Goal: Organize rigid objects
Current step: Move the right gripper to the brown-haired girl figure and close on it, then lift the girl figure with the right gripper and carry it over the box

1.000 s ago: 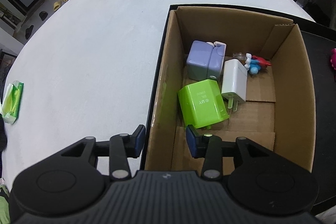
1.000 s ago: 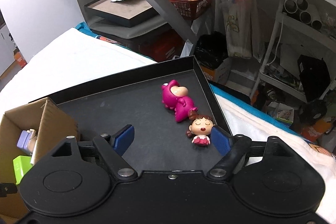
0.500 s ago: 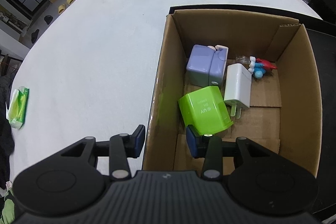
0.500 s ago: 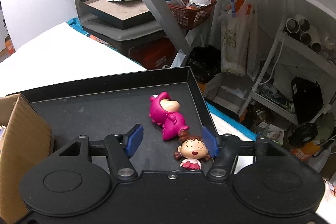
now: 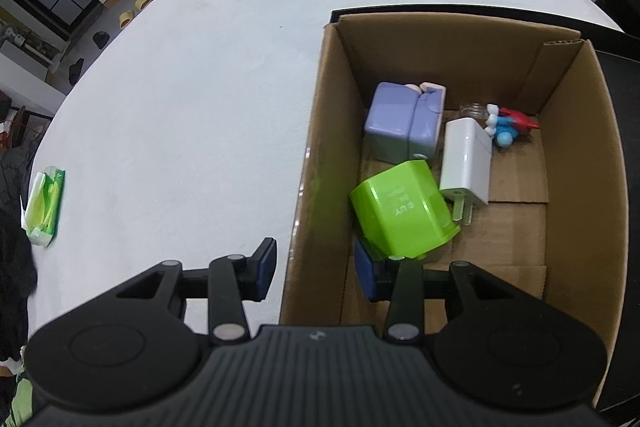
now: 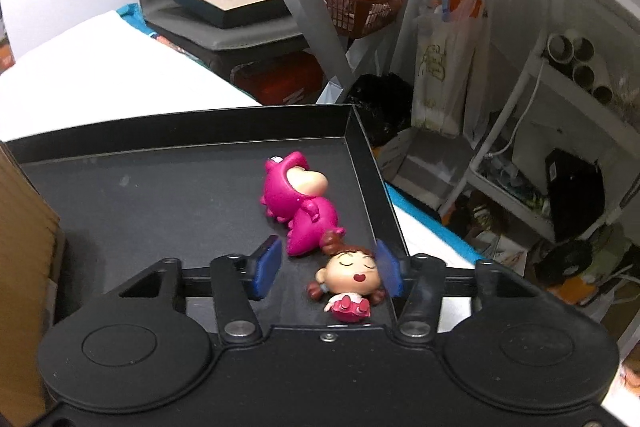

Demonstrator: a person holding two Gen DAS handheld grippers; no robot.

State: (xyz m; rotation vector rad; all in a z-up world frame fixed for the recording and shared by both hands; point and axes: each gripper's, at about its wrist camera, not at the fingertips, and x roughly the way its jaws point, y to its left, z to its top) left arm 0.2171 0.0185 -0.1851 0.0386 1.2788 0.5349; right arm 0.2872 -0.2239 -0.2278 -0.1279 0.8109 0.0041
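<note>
**Right jaws closing in on the little girl figurine**

Going left to right: over on the far left we're seeing a green packet [image 5: 45,205] lying alone on the white bench [image 5: 192,115], well apart from everything else. Our left gripper [image 5: 316,269] is hanging over the near left wall of the cardboard box [image 5: 310,187], jaws straddling that wall, one pad outside and one inside. They're sitting partly apart and we're not seeing either pad pressing the cardboard, so we're calling them released, holding nothing. Inside the box we're already looking at a purple block [image 5: 402,123], a green charger [image 5: 404,213], a white plug adapter [image 5: 466,161] and a small blue and red figure [image 5: 508,127].

Further right is the black tray [image 6: 160,195], where two toys are lying out: a pink dinosaur figure [image 6: 298,205] and, touching its tail end, the girl figurine [image 6: 352,283].

Our right gripper [image 6: 328,269] is the nearer one by far. Its jaws are closing, with the girl's head between them, off-centre: she's hugging the right pad while the left pad is standing clear of her. She's lying on her back with her long axis running toward the camera, so the pads are coming at her head from the sides. The dinosaur's tail is sitting just beyond the left pad, so we're guessing the squeeze might nudge it.
</note>
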